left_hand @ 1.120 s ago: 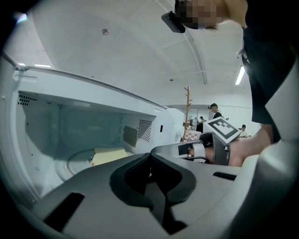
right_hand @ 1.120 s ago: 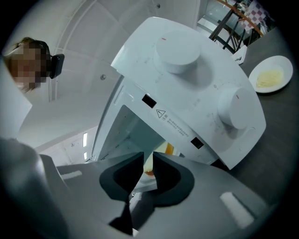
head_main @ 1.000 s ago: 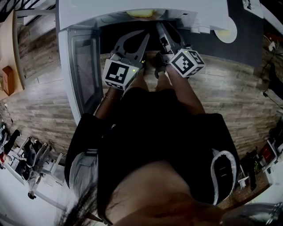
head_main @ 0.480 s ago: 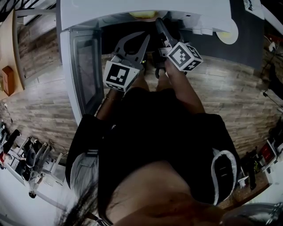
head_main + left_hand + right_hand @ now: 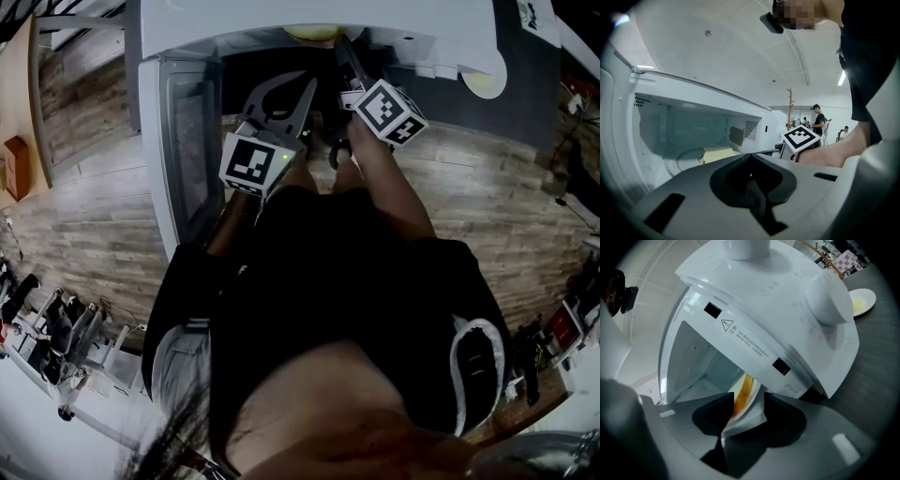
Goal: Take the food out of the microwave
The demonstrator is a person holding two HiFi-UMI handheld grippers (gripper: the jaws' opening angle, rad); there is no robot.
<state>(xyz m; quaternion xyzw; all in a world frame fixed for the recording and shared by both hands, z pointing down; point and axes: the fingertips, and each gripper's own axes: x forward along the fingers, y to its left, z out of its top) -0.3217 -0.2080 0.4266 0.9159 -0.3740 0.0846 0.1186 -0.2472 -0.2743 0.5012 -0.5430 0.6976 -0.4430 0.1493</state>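
Most food (image 5: 314, 32) beneath microwave (image 5: 281, 17) roof

Microwave (image 5: 319, 17): white, with its open inside facing both grippers.
Door (image 5: 178, 141): swung fully open, standing just beside the left gripper (image 5: 751, 155).
Food (image 5: 742, 392): yellow-orange slab, perhaps bread, lying flat on a white plate (image 5: 746, 418) inside the microwave, just ahead of the right gripper (image 5: 749, 393).

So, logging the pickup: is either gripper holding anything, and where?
Nothing held: right gripper jaws have just been opening, plate rim between them; left gripper shut, empty.
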